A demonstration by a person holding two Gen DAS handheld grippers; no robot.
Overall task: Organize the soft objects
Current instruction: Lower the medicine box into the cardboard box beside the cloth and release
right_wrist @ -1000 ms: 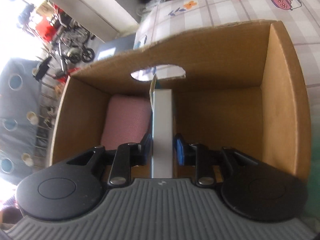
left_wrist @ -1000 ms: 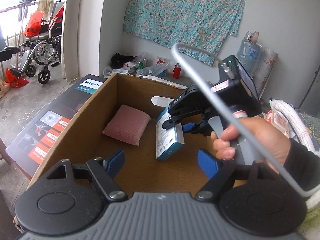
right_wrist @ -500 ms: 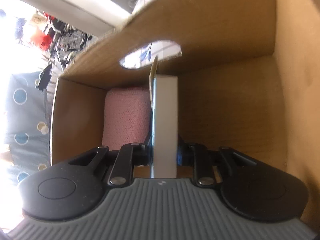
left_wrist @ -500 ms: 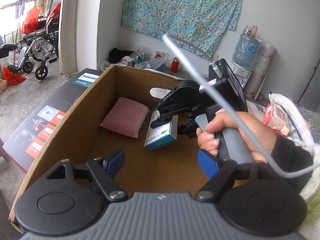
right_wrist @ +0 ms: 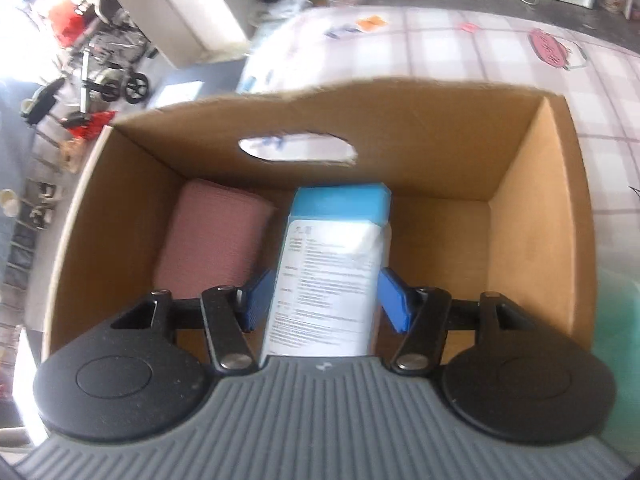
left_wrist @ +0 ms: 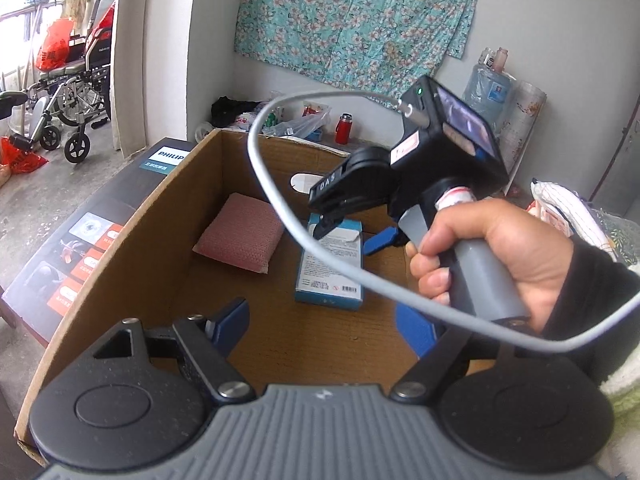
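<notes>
- Right gripper (right_wrist: 327,295) jaws stood spread, the blue-and-white packet (right_wrist: 334,264) lying flat between them, seemingly released.
- Best withdrawn straight upward, avoiding the pink cushion (right_wrist: 212,240).
- Left gripper (left_wrist: 326,330) jaws gaped, empty.

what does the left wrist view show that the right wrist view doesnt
Only the left wrist view shows the person's right hand gripping the grey handle, the grey cable, the teal floral cloth on the wall, and the open left tongs.

Only the right wrist view shows the checked patterned tablecloth beyond the box, and the right tongs open, straddling the packet without touching it.

Both show the brown cardboard box holding the flat blue-and-white packet beside the pink square cushion.
</notes>
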